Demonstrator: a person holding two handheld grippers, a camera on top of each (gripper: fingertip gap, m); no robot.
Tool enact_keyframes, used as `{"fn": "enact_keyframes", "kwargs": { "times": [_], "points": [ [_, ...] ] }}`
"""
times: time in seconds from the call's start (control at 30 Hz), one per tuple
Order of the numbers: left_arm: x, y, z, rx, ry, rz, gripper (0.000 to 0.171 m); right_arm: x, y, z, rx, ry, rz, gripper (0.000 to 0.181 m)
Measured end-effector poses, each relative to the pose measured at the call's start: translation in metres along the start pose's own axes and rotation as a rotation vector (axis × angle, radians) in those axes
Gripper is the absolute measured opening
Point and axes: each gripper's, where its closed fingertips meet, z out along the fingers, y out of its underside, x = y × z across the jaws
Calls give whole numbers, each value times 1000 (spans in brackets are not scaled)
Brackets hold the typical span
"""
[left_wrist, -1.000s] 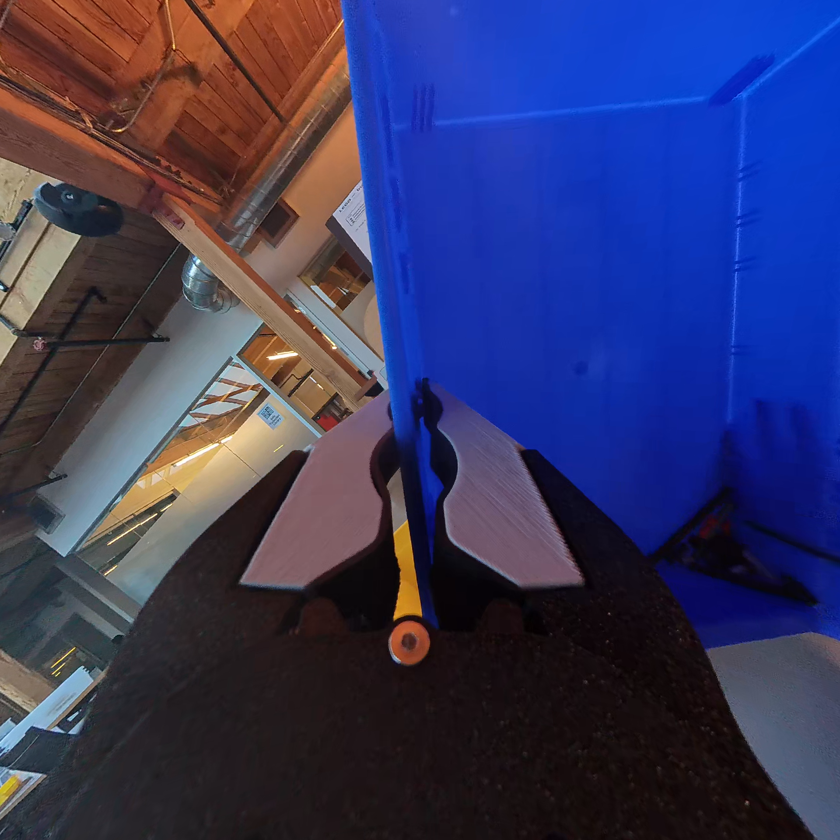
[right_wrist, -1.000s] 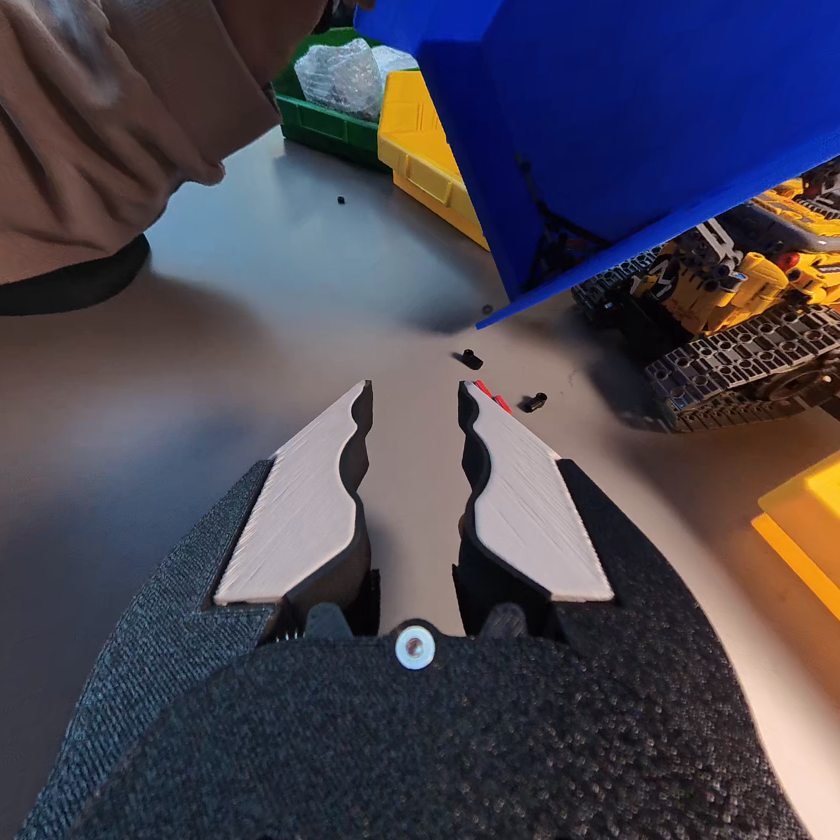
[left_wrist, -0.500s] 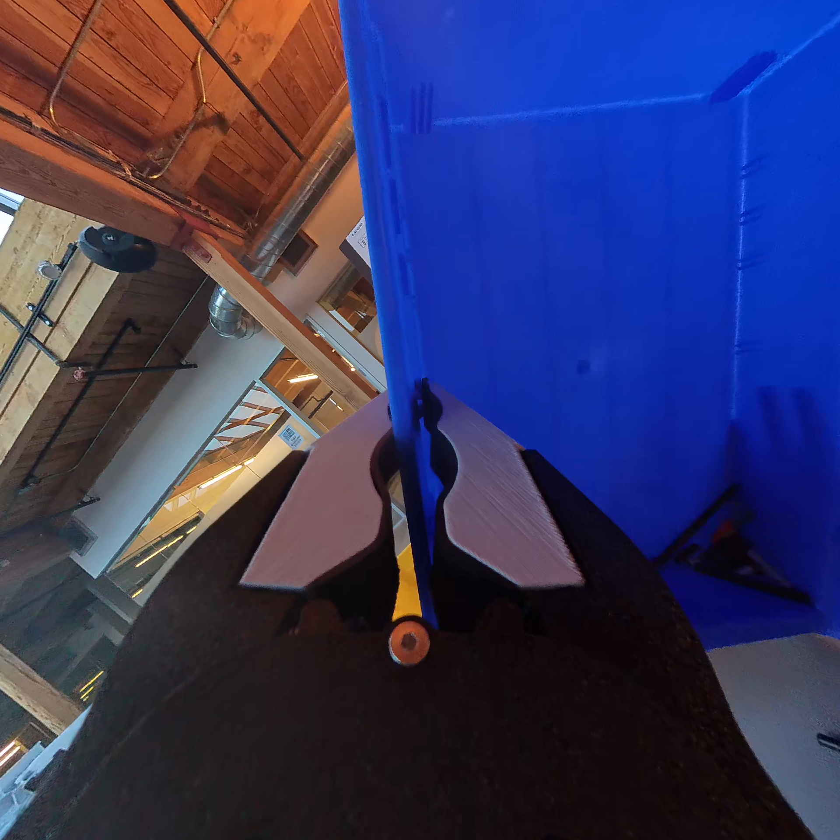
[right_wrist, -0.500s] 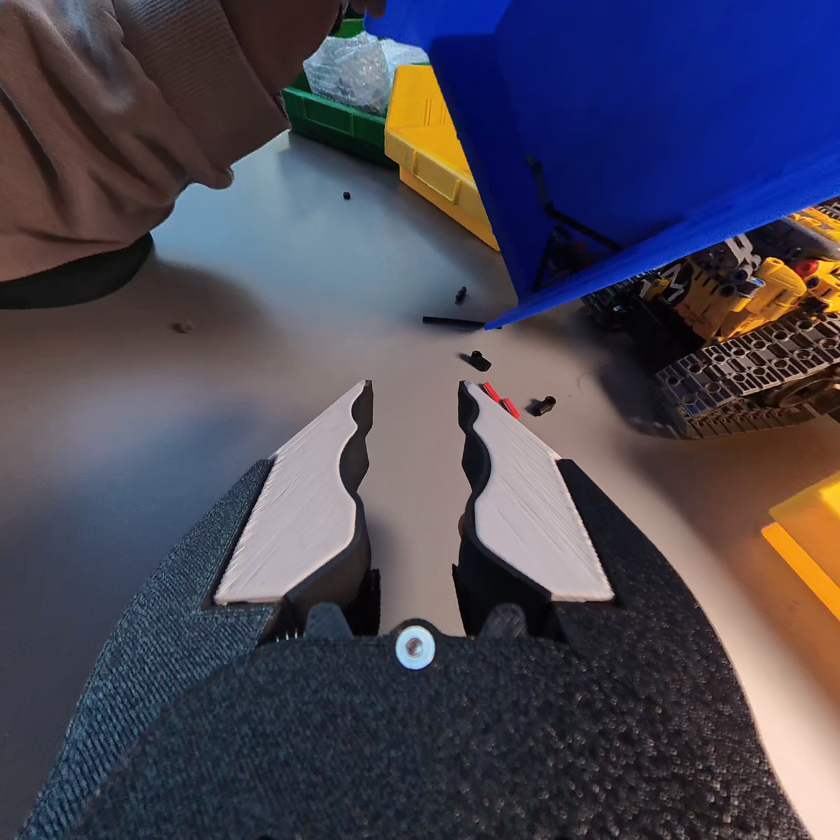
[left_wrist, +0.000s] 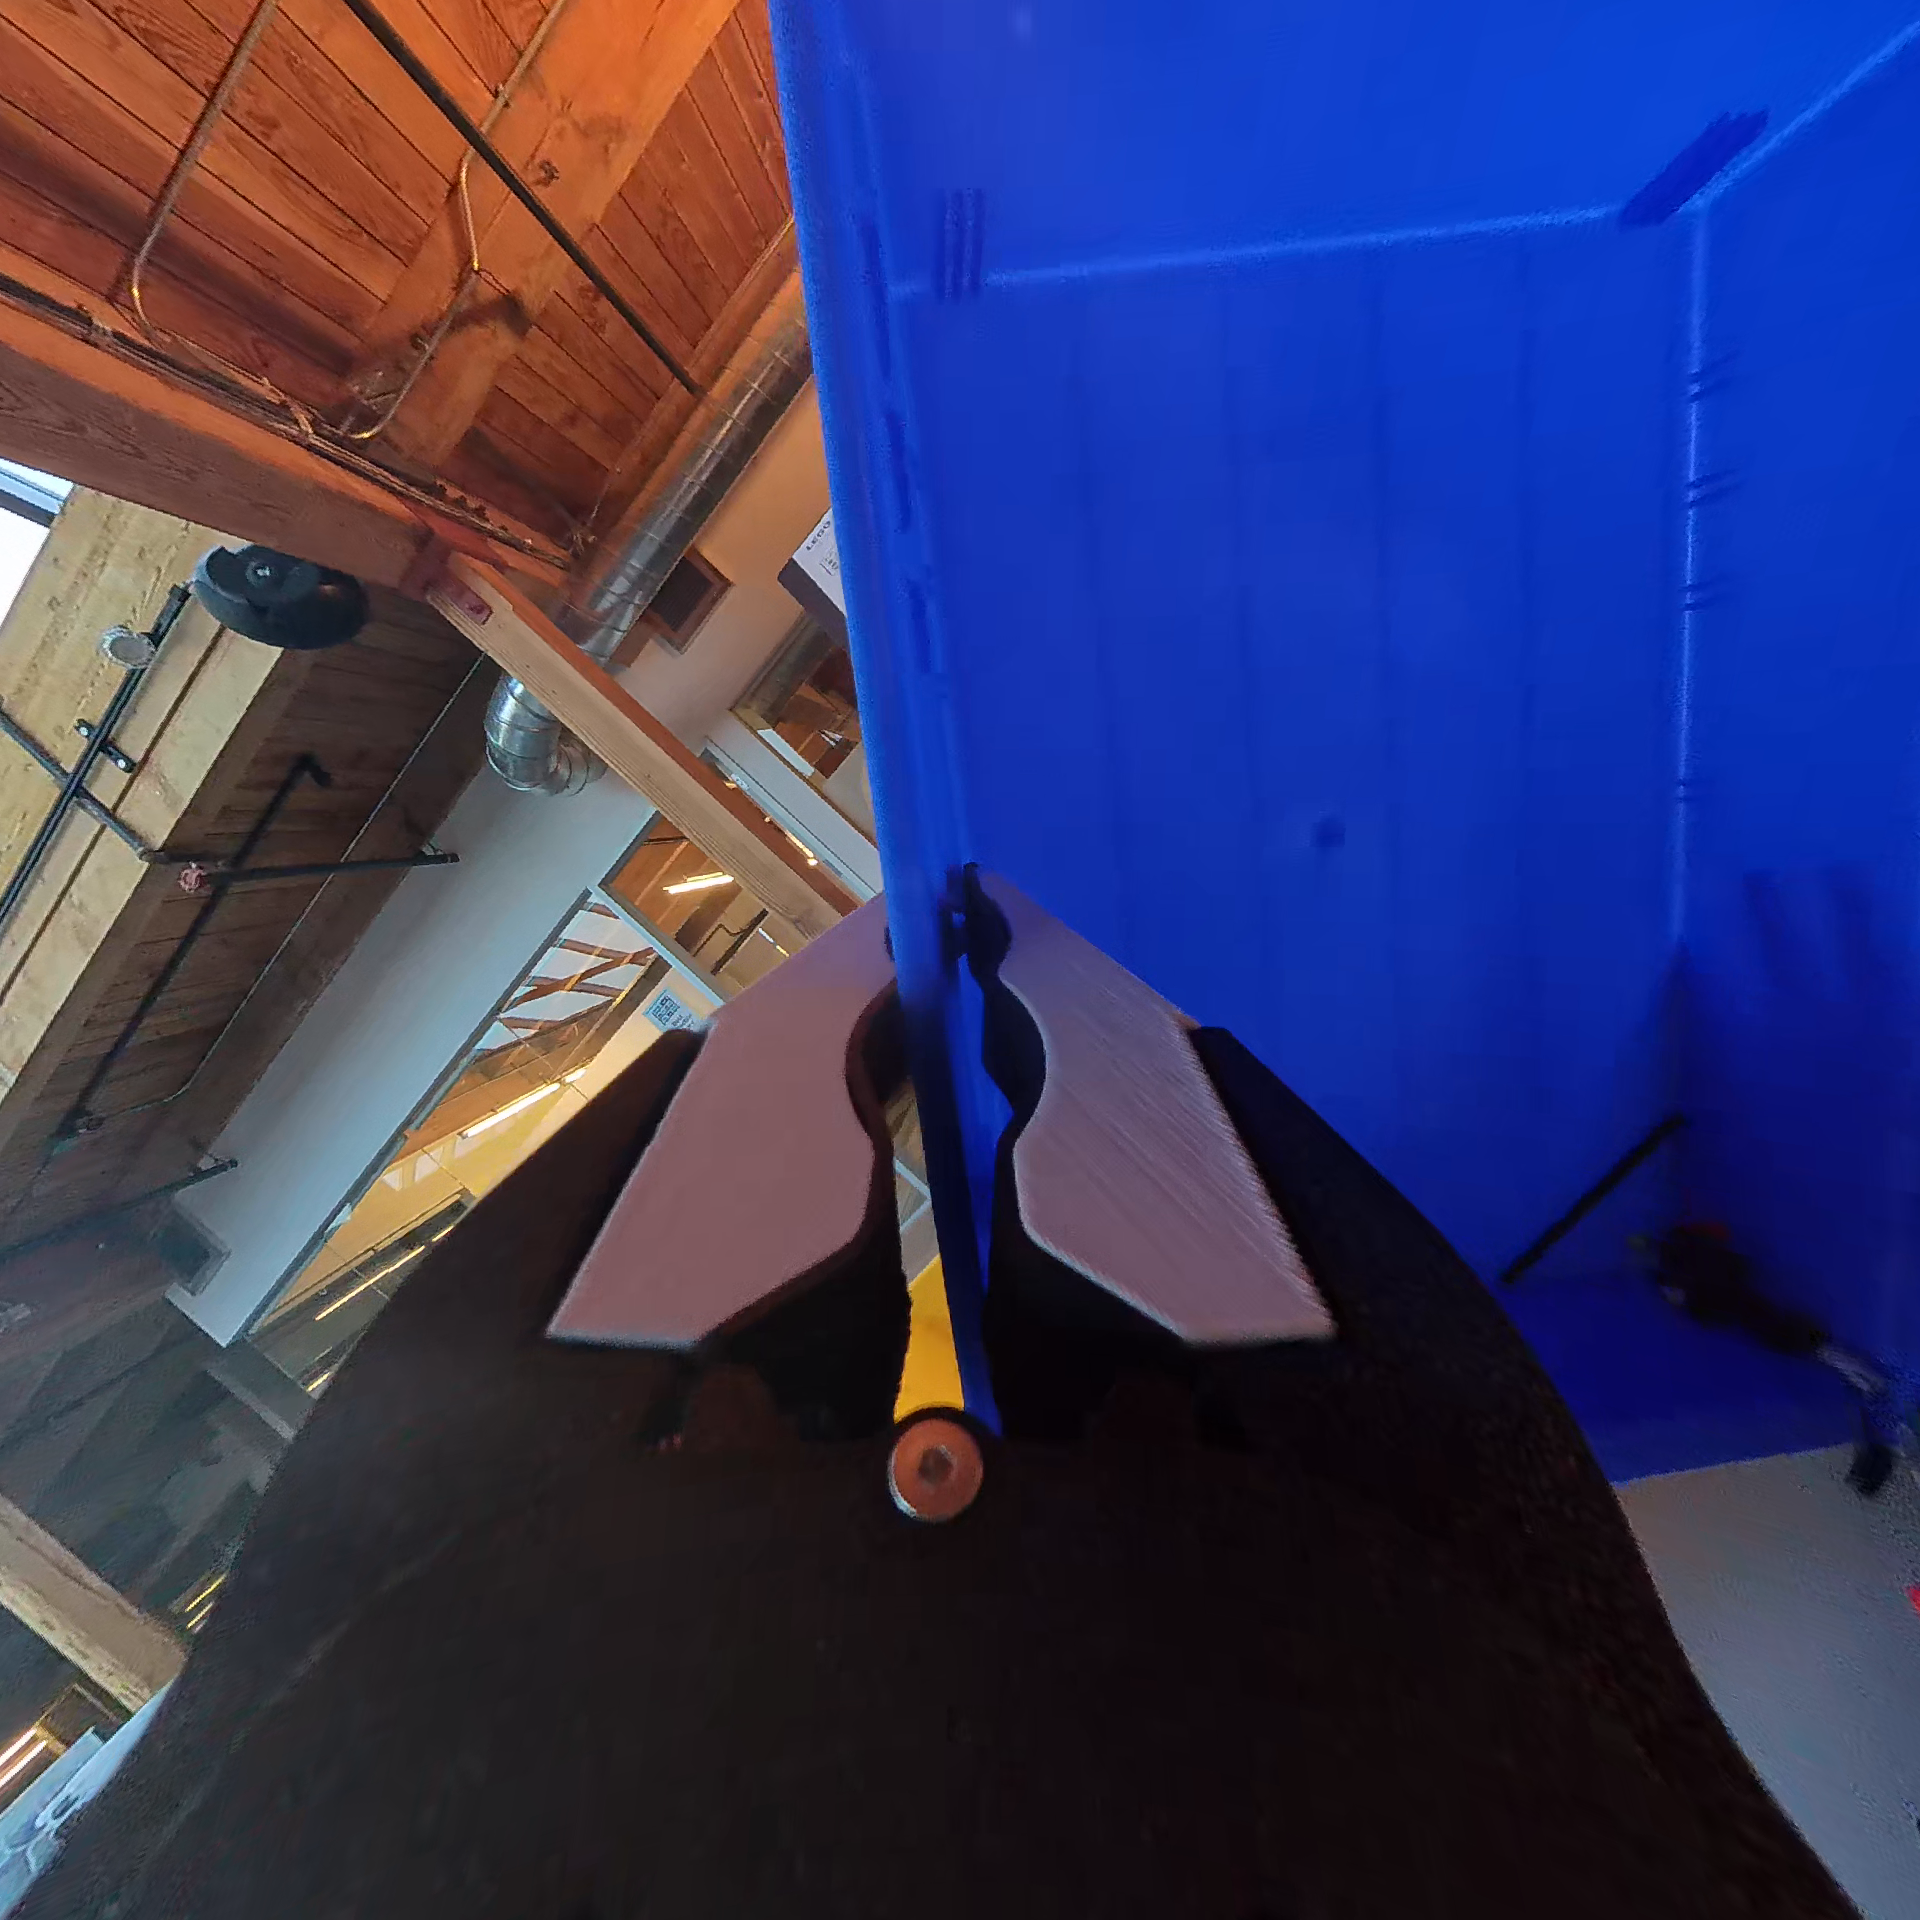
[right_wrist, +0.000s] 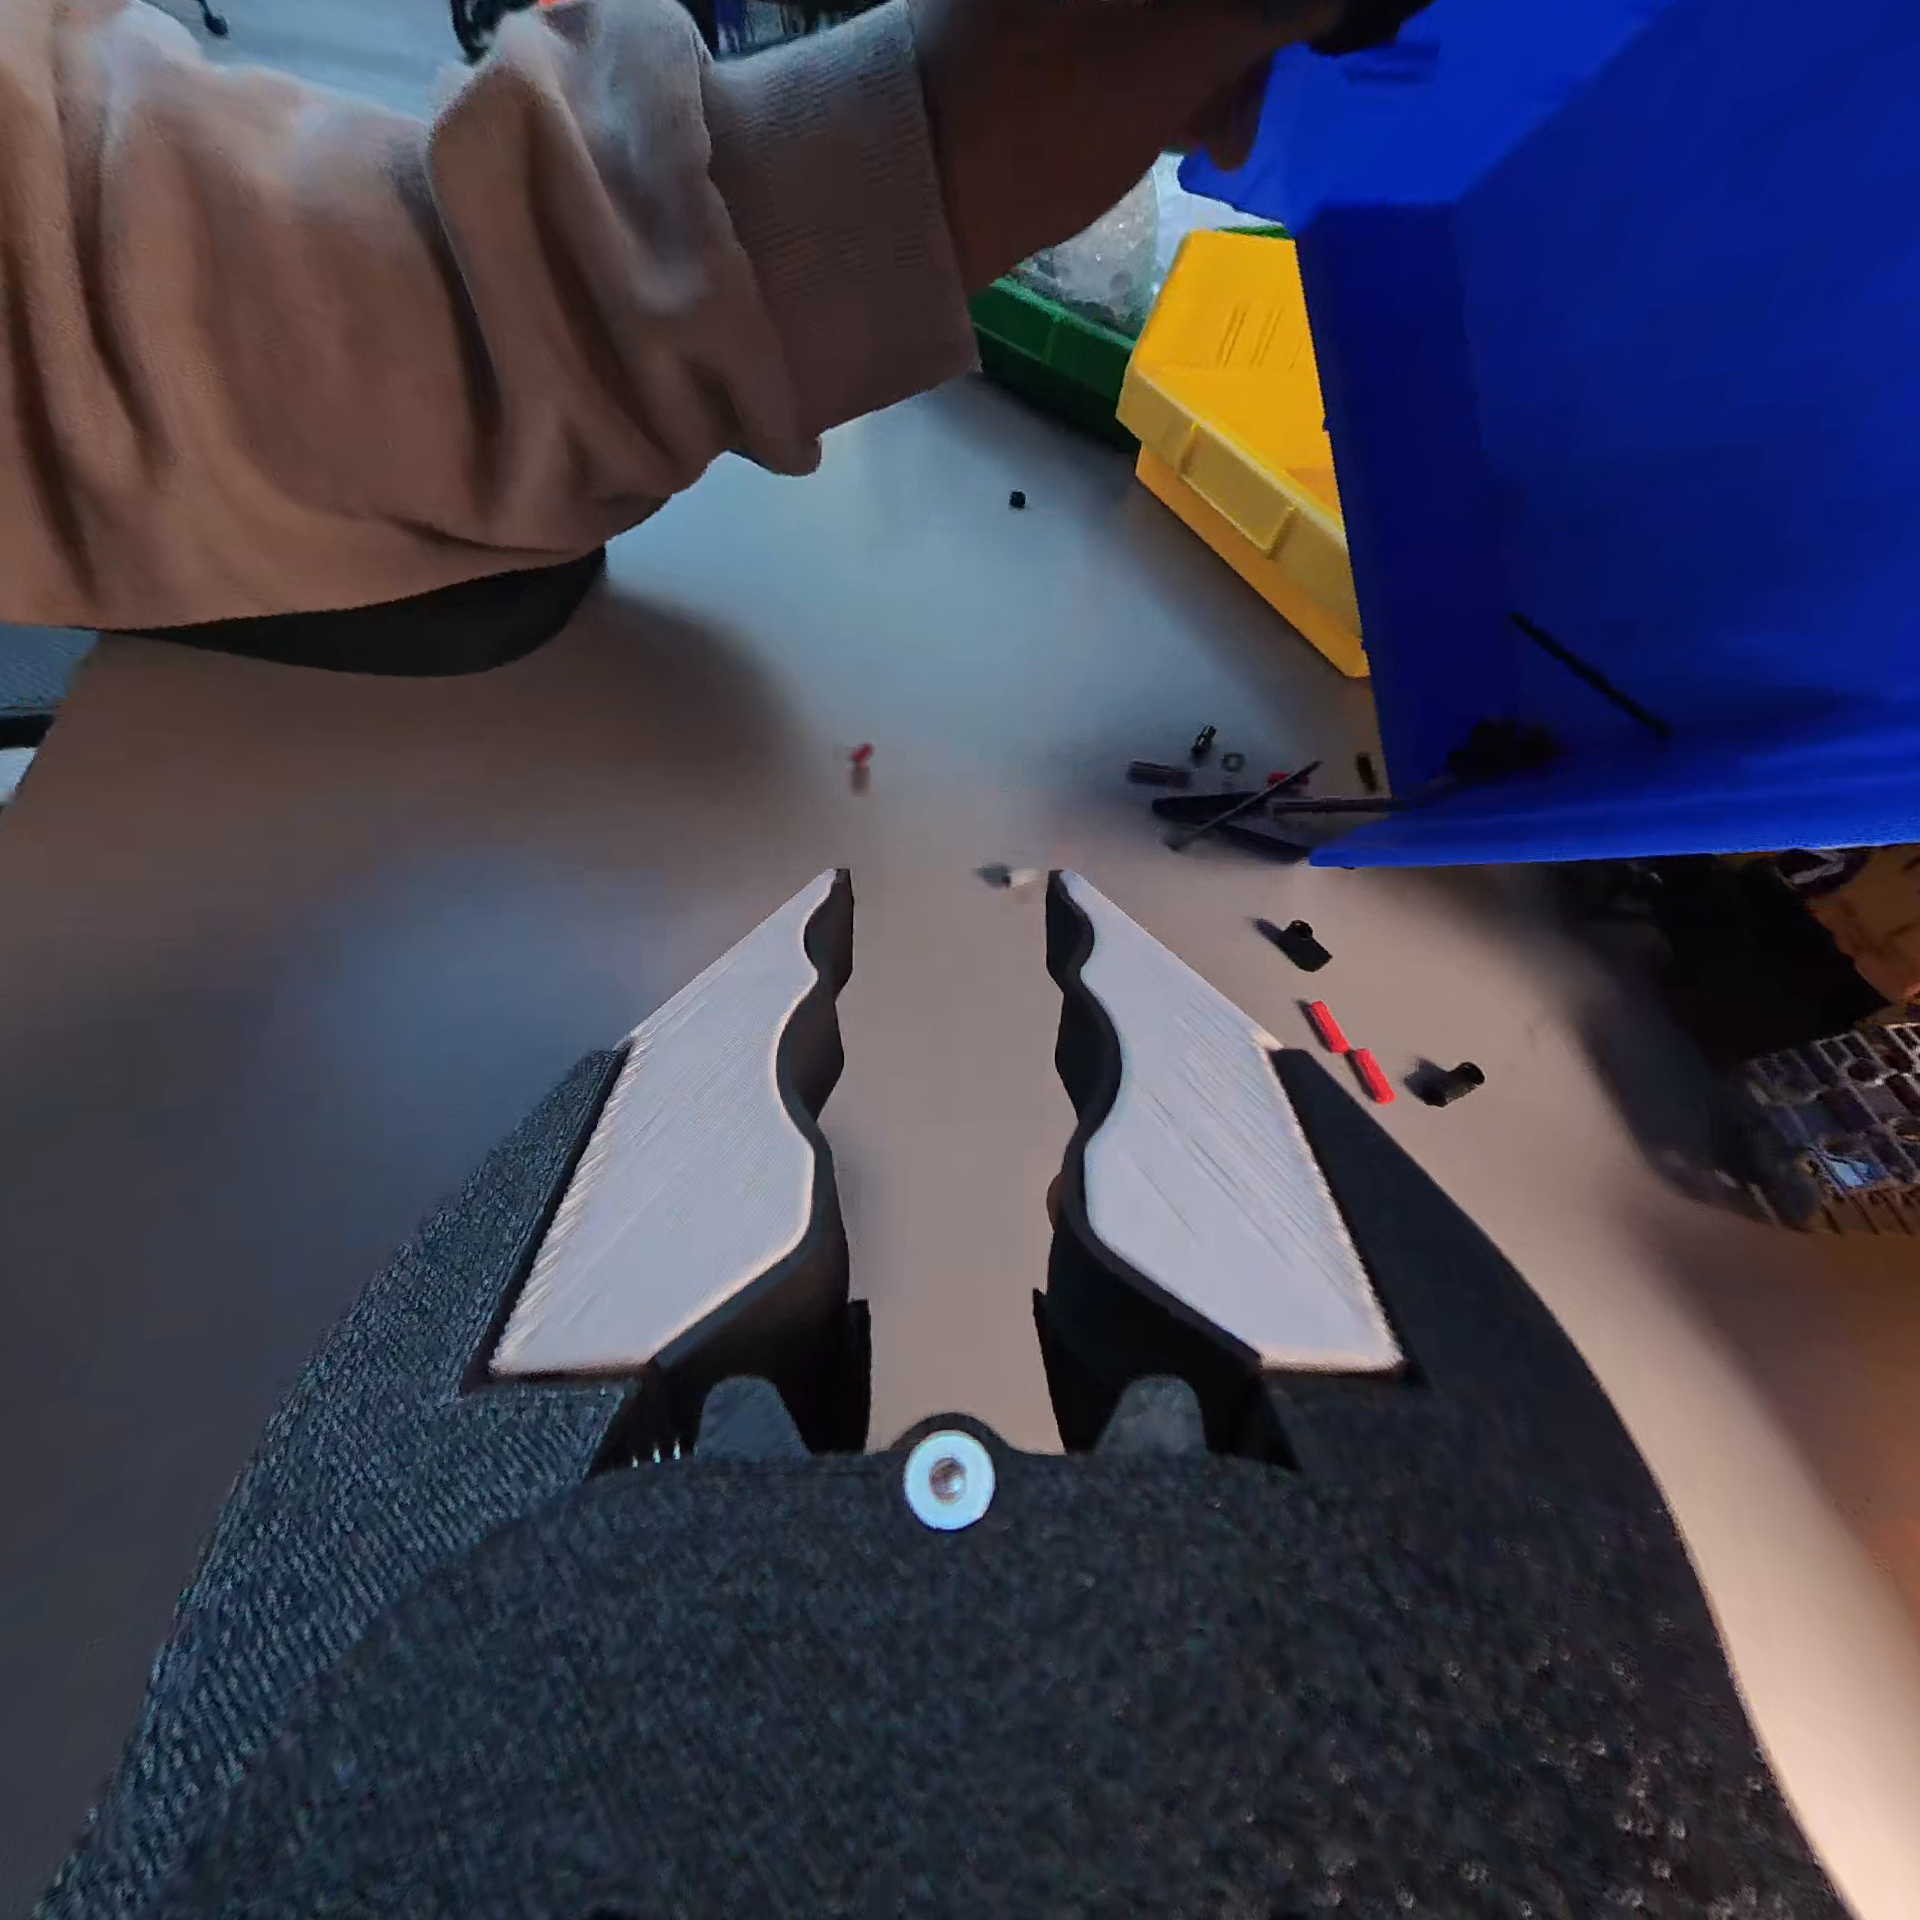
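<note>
Left gripper (left_wrist: 940, 914) of mine clamps the tilted blue plastic bin's (left_wrist: 1299, 623) wall; right gripper (right_wrist: 948, 878) hangs parted, empty, over the grey table (right_wrist: 727, 644) near small black pegs (right_wrist: 1294, 940)

Open tabletop at left, clutter and bins at right

In the right wrist view the grey table (right_wrist: 436, 935) lies bare at centre and lower left; a sleeved arm (right_wrist: 364, 312) blocks the upper left, the tilted blue bin (right_wrist: 1621, 436), yellow bin (right_wrist: 1236, 457) and scattered small parts (right_wrist: 1288, 940) crowd the right.
</note>
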Motion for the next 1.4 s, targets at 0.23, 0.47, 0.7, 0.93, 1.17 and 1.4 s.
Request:
{"fn": "enact_keyframes", "kwargs": {
  "times": [0.23, 0.47, 0.7, 0.93, 1.17, 1.4],
  "points": [
    [-3, 4, -2, -4, 6, -12, 2, 2, 7, -2, -7, 3, 22, 37],
    [-5, -2, -6, 6, 7, 17, 1, -3, 7, -1, -6, -20, 22, 37],
    [-1, 2, -1, -4, 17, -13, 1, -30, -3, 3, 8, -137, 21, 37],
    [-3, 8, 0, -11, 25, -43, 2, -125, -29, 29, -14, -454, -79, 34],
    [-3, 5, -2, -7, 41, -46, 2, -116, -12, 37, -88, -426, -82, 34],
    [-2, -2, -1, 3, 24, -16, 2, -77, -6, 28, -102, -315, -53, 34]
  ]
}}
